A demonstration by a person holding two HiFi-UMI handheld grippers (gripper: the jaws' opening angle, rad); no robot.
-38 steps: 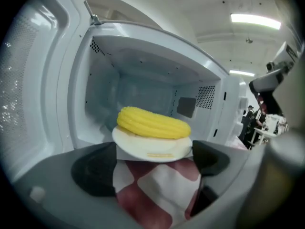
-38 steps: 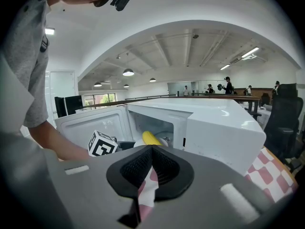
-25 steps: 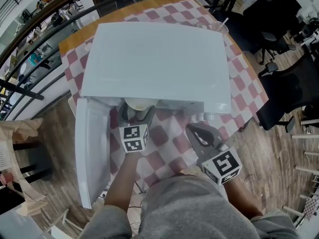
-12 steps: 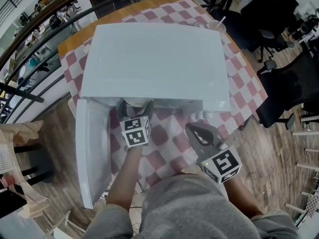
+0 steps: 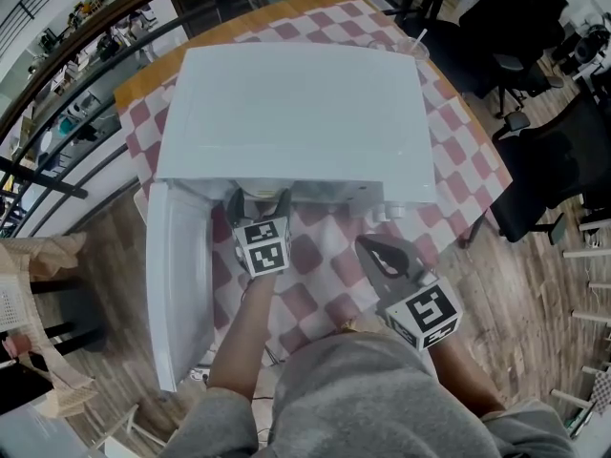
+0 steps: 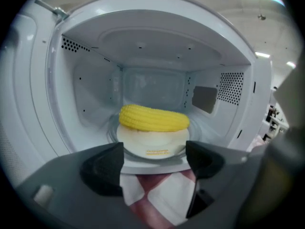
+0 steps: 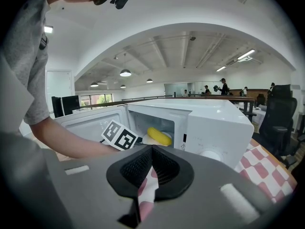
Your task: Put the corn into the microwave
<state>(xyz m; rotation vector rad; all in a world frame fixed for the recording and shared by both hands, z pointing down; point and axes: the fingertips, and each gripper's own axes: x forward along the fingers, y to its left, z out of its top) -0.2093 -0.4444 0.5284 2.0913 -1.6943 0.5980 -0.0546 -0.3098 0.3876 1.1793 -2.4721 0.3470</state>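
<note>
A yellow corn cob (image 6: 153,118) lies on a white plate (image 6: 151,146) inside the open white microwave (image 5: 296,113). The corn (image 7: 158,136) also shows through the opening in the right gripper view. My left gripper (image 6: 155,160) hangs just outside the opening, level with the plate. It is open, its jaws have just been closing a little, and nothing is between them. In the head view the left gripper (image 5: 259,201) sits at the microwave's front edge. My right gripper (image 5: 379,249) is shut and empty, and it hovers over the tablecloth in front of the control panel.
The microwave door (image 5: 177,284) swings open to the left, past the table edge. A red-and-white checked cloth (image 5: 325,275) covers the table. A clear cup (image 5: 417,48) stands at the far right corner. Black office chairs (image 5: 544,179) stand on the wooden floor to the right.
The plate's rim that showed between the left jaws at the opening is now hidden under the microwave's top. The left jaws stand slightly narrower. The right gripper has not moved.
</note>
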